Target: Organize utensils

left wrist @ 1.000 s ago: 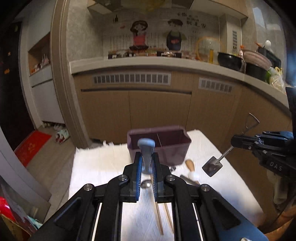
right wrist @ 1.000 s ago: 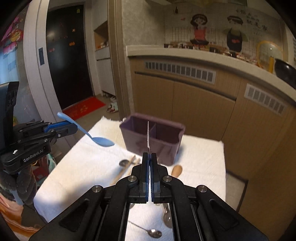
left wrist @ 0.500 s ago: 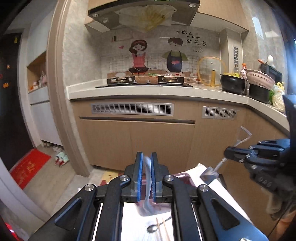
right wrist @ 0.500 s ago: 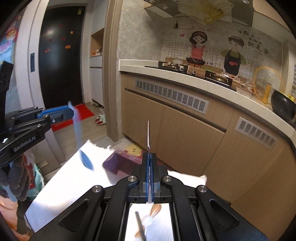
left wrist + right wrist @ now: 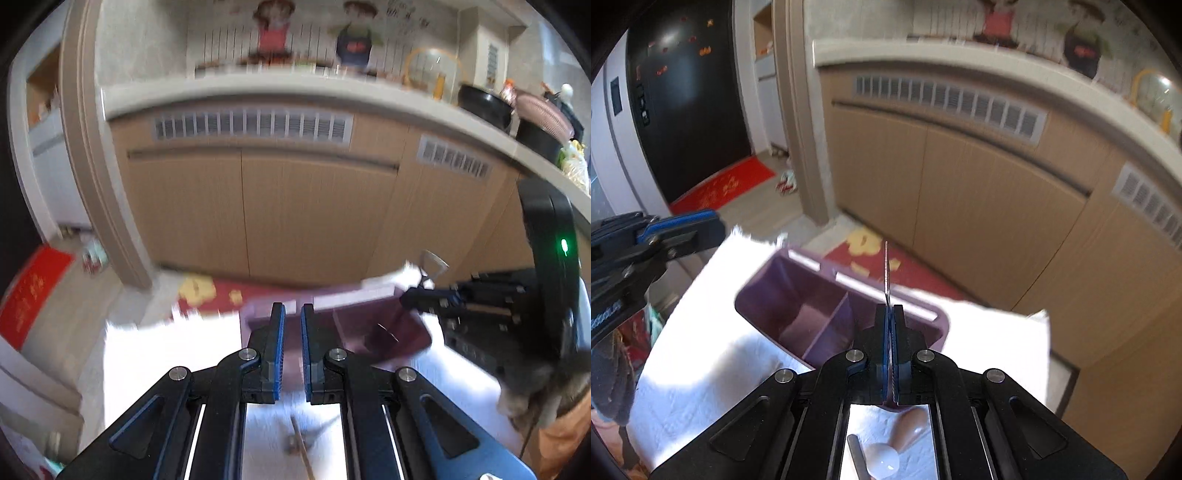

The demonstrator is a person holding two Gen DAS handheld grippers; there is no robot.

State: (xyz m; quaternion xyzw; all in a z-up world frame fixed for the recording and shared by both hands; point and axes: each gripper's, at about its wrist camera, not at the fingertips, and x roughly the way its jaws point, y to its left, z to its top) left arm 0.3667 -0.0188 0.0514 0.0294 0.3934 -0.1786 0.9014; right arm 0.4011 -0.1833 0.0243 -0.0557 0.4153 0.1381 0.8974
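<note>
White towelling (image 5: 720, 354) covers the table we work at, below tan kitchen cabinets (image 5: 314, 214), and on it sits the purple organizer bin (image 5: 827, 321), our landmark throughout. Our right gripper (image 5: 889, 354) is clamped on a thin metal utensil (image 5: 886, 269); in the right wrist view its handle rises edge-on between the pads, over the bin's right compartment. In the left wrist view the utensil's lower end appears to dip into that compartment, though blur keeps us from being sure.

We judge the step in hand to be the drop of this utensil into the bin. What the next move calls for, we think, is to lower it until the working end is well inside the walls, then part the jaws and lift straight up so the handle does not tip the bin.

Our left gripper (image 5: 291, 332) hangs just on the near side of the bin with a clear gap between its blue pads and nothing in them.

Nearer to us than the bin, a white-headed spoon with a wooden handle (image 5: 897, 446) and a dark rod (image 5: 857, 458) lie on the cloth, as do chopsticks (image 5: 301, 446). The bin's divider (image 5: 831, 325) is what the utensil might catch on.
</note>
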